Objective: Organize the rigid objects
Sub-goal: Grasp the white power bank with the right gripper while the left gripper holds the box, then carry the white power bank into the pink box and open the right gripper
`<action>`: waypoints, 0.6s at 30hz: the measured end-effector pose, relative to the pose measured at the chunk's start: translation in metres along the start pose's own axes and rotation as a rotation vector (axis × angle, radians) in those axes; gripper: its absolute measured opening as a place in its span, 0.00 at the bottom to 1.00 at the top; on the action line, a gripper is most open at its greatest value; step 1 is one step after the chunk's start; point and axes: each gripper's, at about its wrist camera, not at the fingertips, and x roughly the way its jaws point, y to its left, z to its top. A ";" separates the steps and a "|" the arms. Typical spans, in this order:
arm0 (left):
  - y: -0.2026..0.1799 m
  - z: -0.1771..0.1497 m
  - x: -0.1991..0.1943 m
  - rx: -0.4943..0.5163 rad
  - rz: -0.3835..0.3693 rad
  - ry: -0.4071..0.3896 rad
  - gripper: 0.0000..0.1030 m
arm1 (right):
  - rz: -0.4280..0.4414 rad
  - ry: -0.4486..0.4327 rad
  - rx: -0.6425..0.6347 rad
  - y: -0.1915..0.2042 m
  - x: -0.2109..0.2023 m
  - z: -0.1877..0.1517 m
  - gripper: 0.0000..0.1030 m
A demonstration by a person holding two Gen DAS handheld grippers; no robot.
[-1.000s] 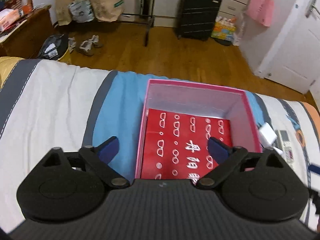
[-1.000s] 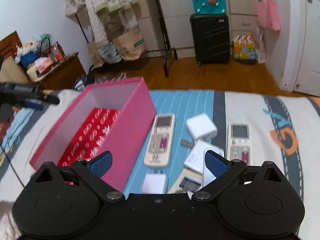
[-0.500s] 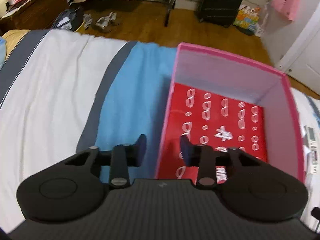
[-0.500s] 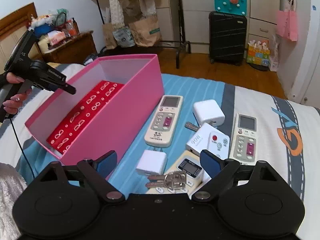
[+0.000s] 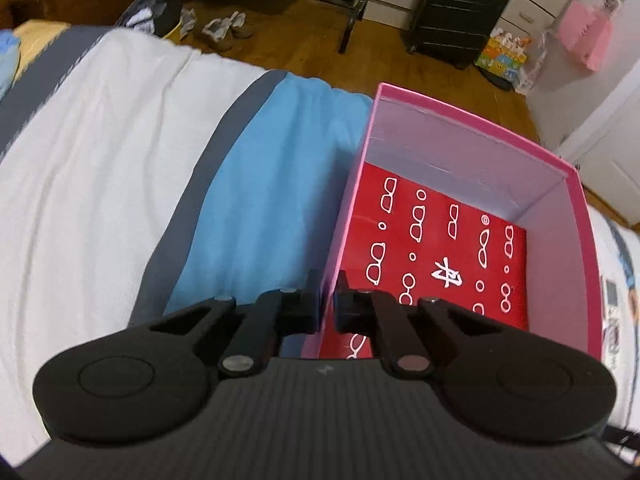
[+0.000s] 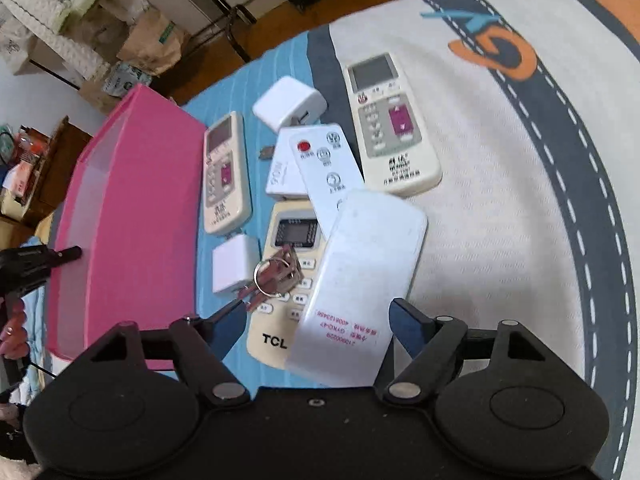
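L wrist view: left gripper (image 5: 327, 300) pitched steeply down, just closed & now clamped on near left wall of pink box (image 5: 472, 160), one finger outside, one inside over red patterned liner (image 5: 444, 248); box on blue/white bedspread (image 5: 120, 184), wood floor & black suitcase (image 5: 460, 12) beyond. R wrist view: right gripper (image 6: 316, 326) angled down, rolled, jaws apart but narrowing, straddling white face-down remote (image 6: 360, 280) w/o pads touching, atop TCL remote (image 6: 280, 280) w/ keys (image 6: 278, 274); pink box at left.
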 end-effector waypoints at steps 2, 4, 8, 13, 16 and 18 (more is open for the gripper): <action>0.001 0.000 0.001 -0.007 0.002 -0.004 0.06 | -0.043 -0.016 -0.007 0.001 0.006 -0.001 0.80; 0.000 0.000 0.001 -0.003 0.006 -0.010 0.06 | -0.146 -0.032 -0.024 0.000 0.017 -0.002 0.79; 0.003 0.000 0.000 -0.032 -0.019 -0.015 0.06 | -0.162 -0.079 -0.065 0.004 0.024 -0.007 0.69; 0.003 0.000 0.000 -0.031 -0.016 -0.020 0.06 | -0.158 -0.104 -0.107 0.010 0.022 -0.012 0.67; 0.002 0.000 0.000 -0.033 -0.012 -0.023 0.06 | -0.172 -0.088 -0.135 0.009 0.021 -0.010 0.69; 0.000 0.000 -0.001 -0.029 -0.008 -0.028 0.06 | -0.149 -0.082 -0.113 0.003 0.023 -0.006 0.72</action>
